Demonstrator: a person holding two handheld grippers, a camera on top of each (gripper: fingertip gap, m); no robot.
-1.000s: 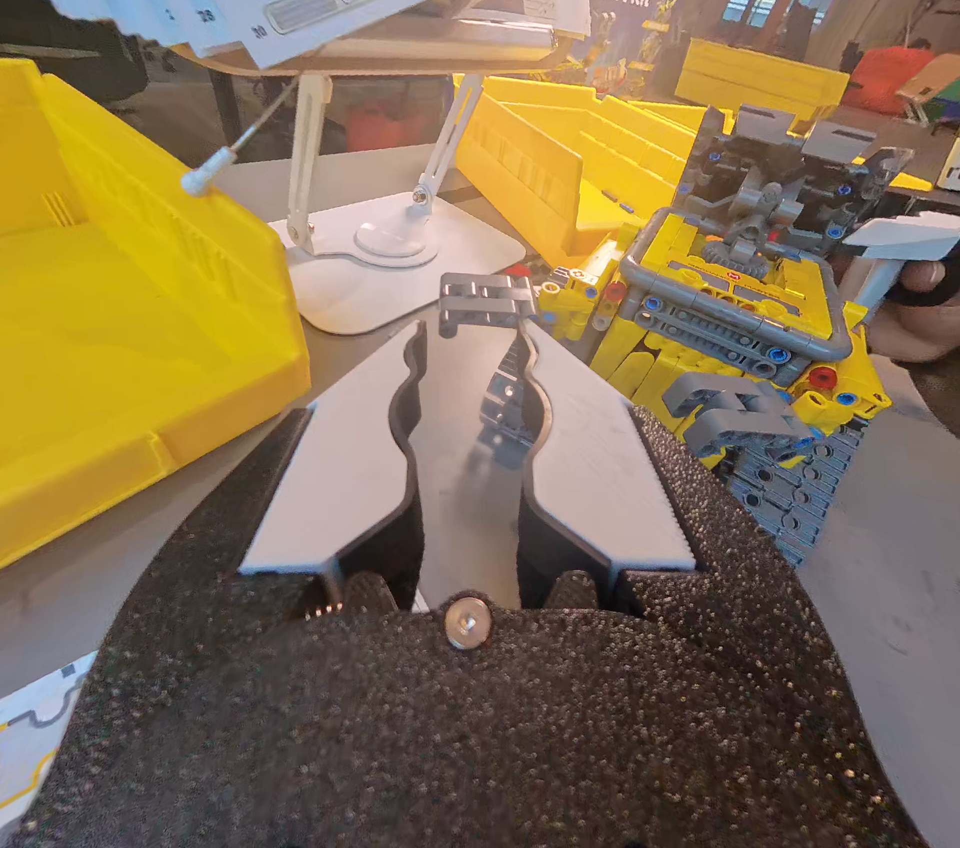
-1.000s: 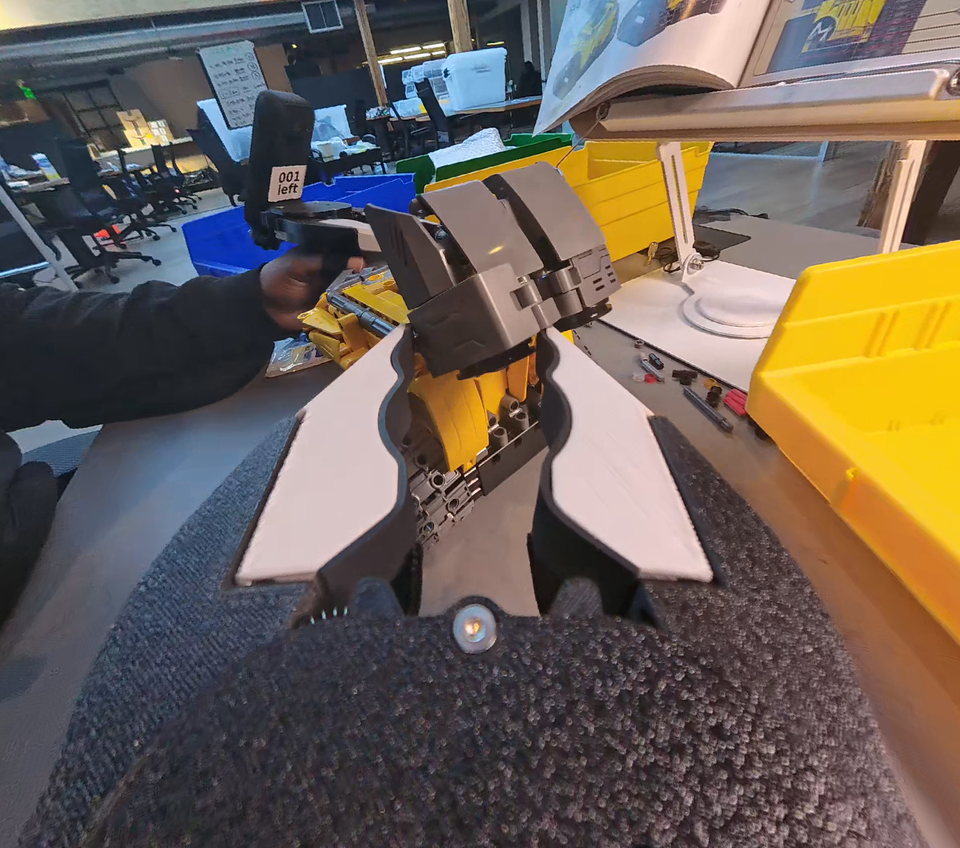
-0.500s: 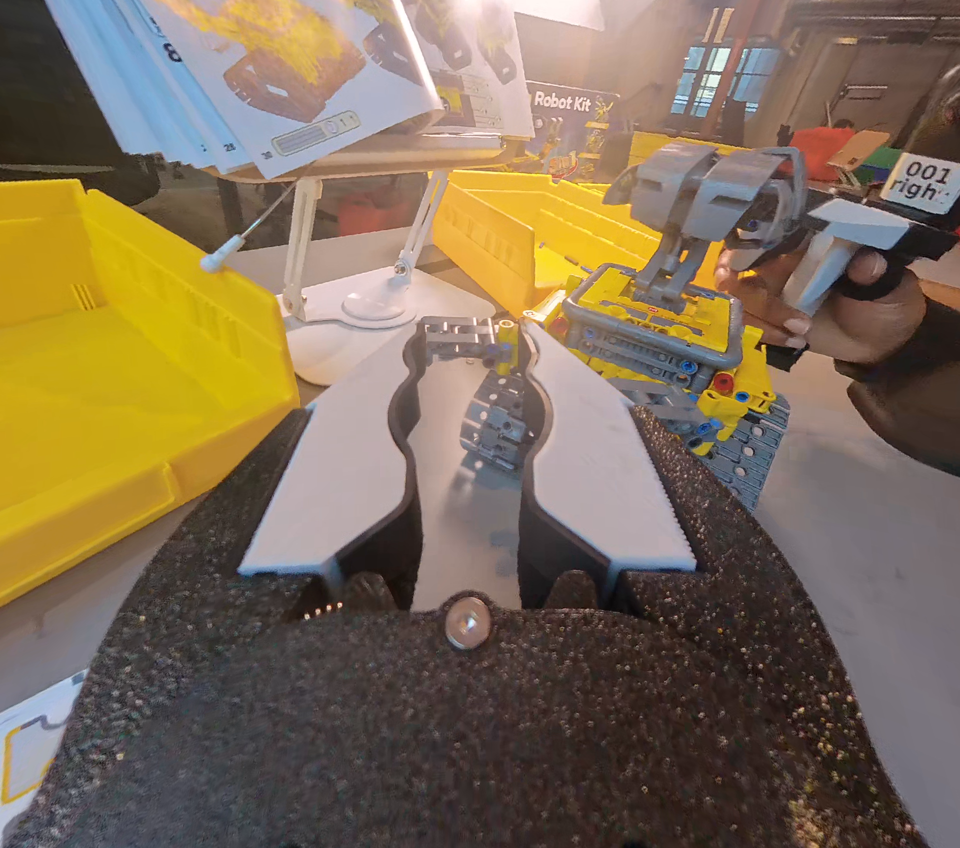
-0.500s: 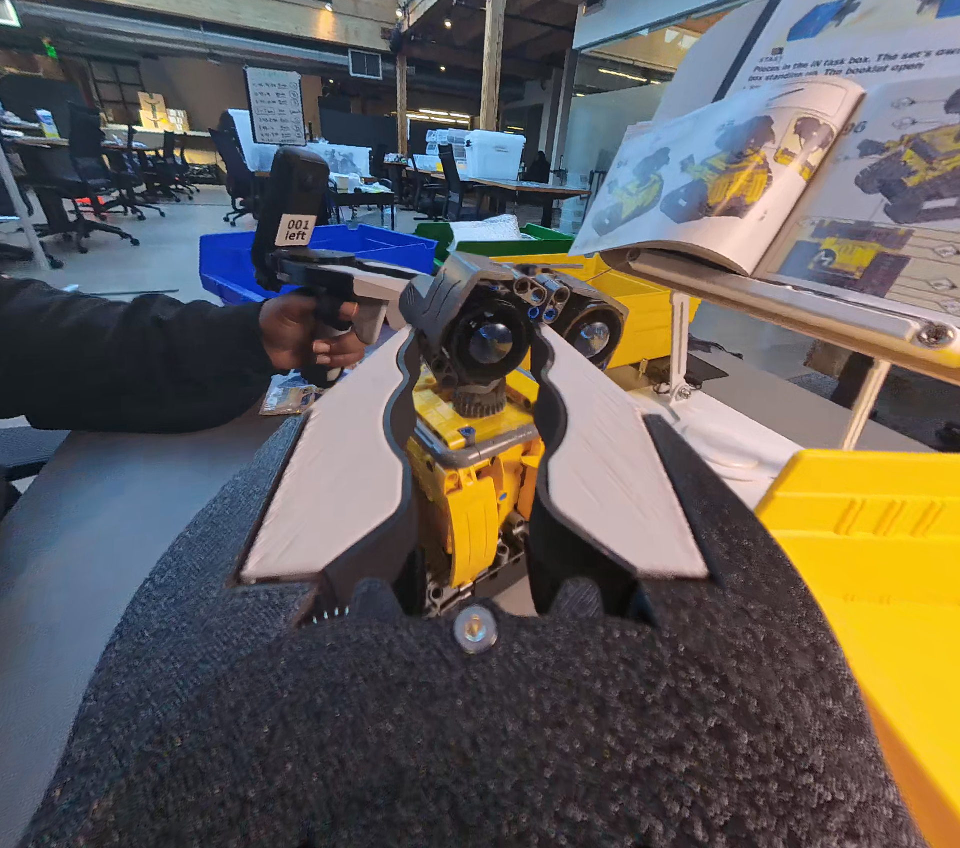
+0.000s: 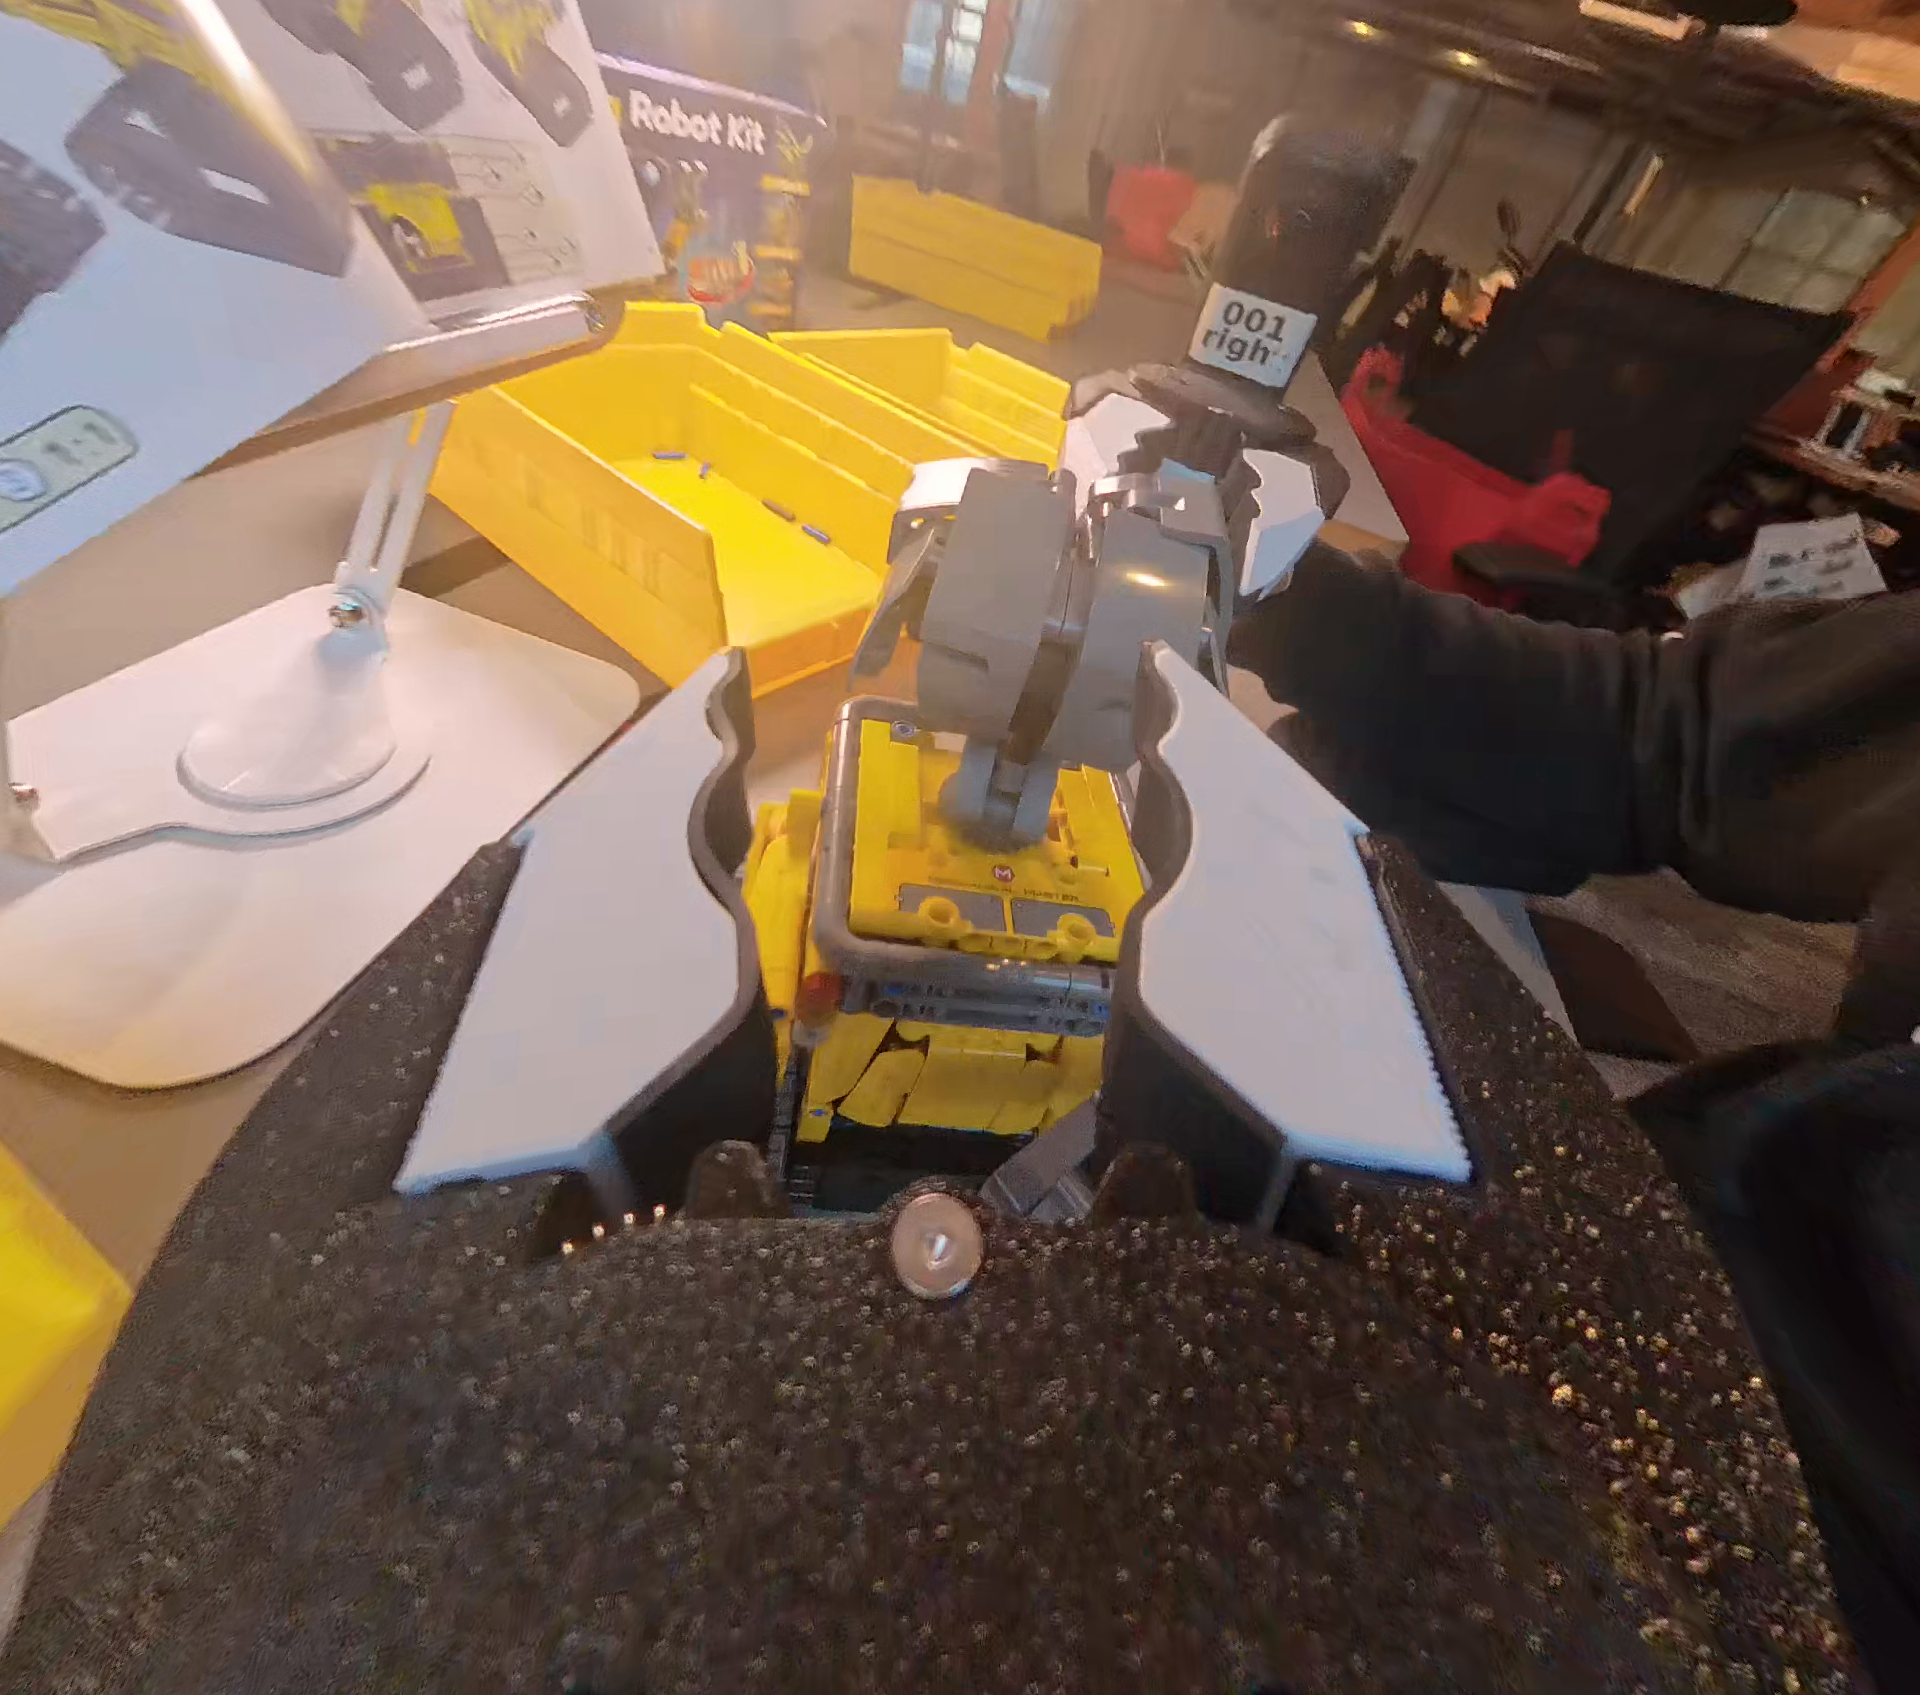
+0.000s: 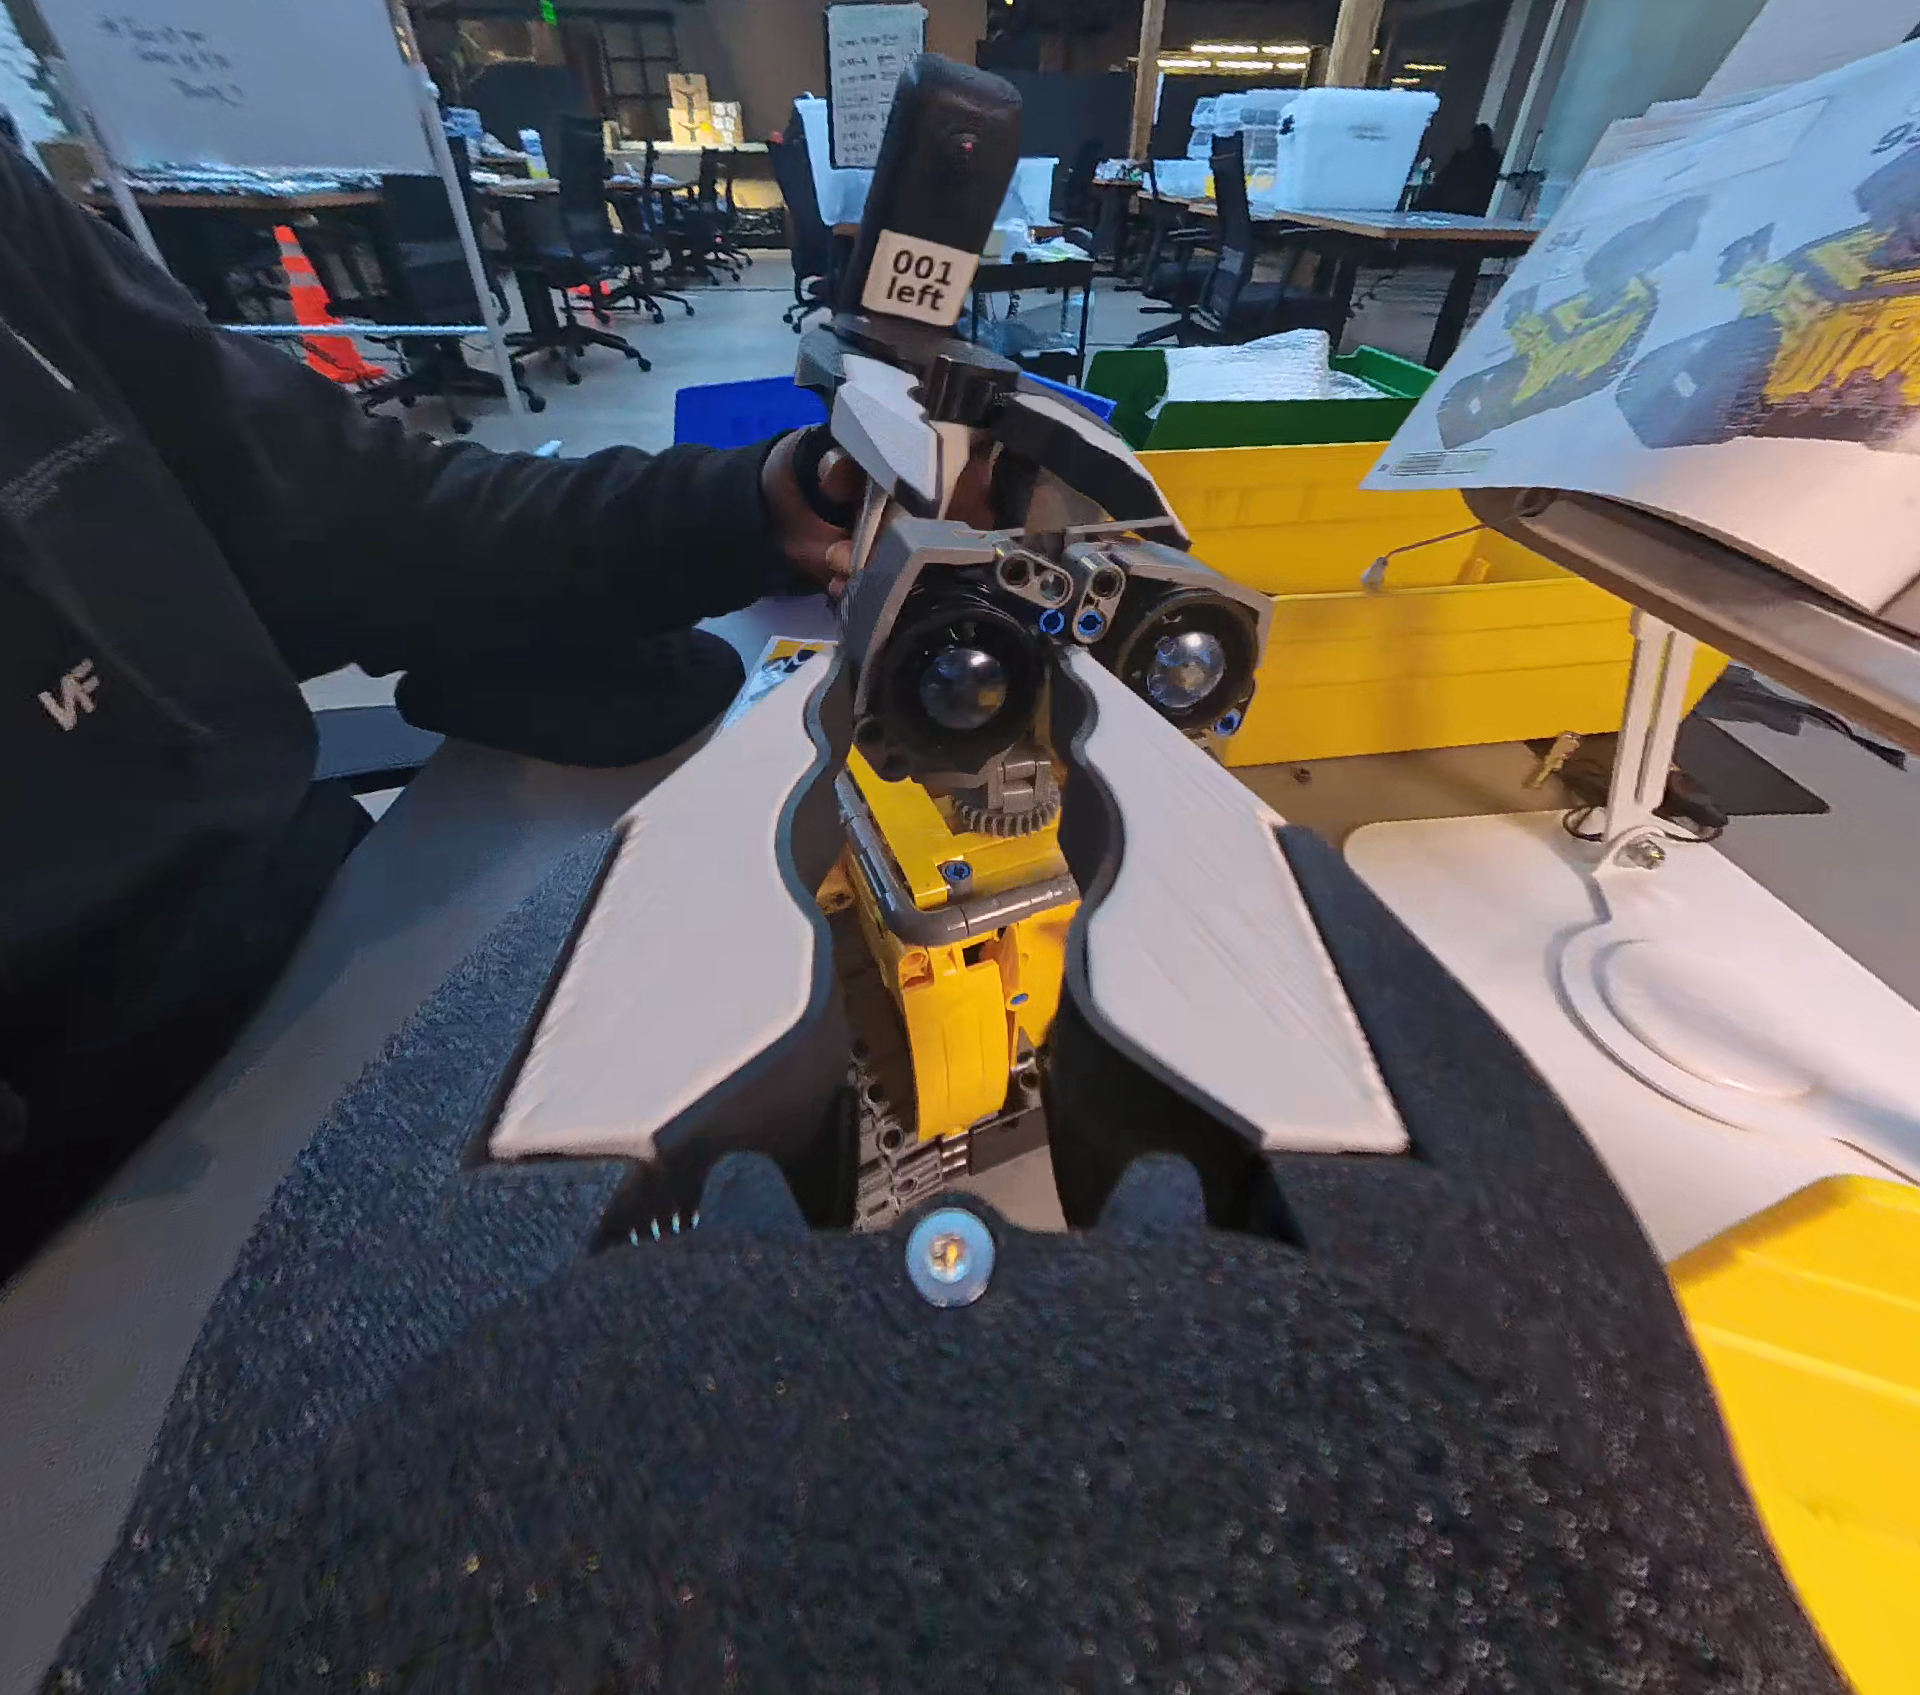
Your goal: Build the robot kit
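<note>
Two hand-held tongs meeting from opposite sides at a toy robot (image 5: 977,897) built of yellow and grey bricks, which stands upright on the grey table (image 6: 395,897). The left gripper (image 5: 940,669) is spread wide and holds nothing. Its fingers straddle the toy robot's yellow body, and its tips reach level with the grey head (image 5: 1039,637). Whether either fingertip touches the head cannot be told from these views. The right gripper (image 6: 945,679) comes in from the far side, at the face. Its fingers are only part-way apart, set around one of the two round eyes and the toothed neck below it, and they appear to press on the head — contact on the hidden inner faces is not visible. The left wrist view shows the same fingers flanking the far end of the head, with a dark sleeve (image 5: 1558,741) behind them. Beside the toy robot, on the side of the booklet, lies the white base (image 5: 260,814) of a stand whose slanted arm carries an open instruction booklet (image 5: 312,87) above table level. Beyond the toy robot sit divided yellow bins (image 5: 727,523) with a few small blue pegs inside, and a printed carton (image 5: 717,211) stands behind them. Another yellow bin (image 6: 1818,1385) lies close to the right gripper's own side. Farther off behind the toy robot are a green tray (image 6: 1247,409), a blue tray (image 6: 738,409), whiteboards and office chairs — none of them near either gripper.
</note>
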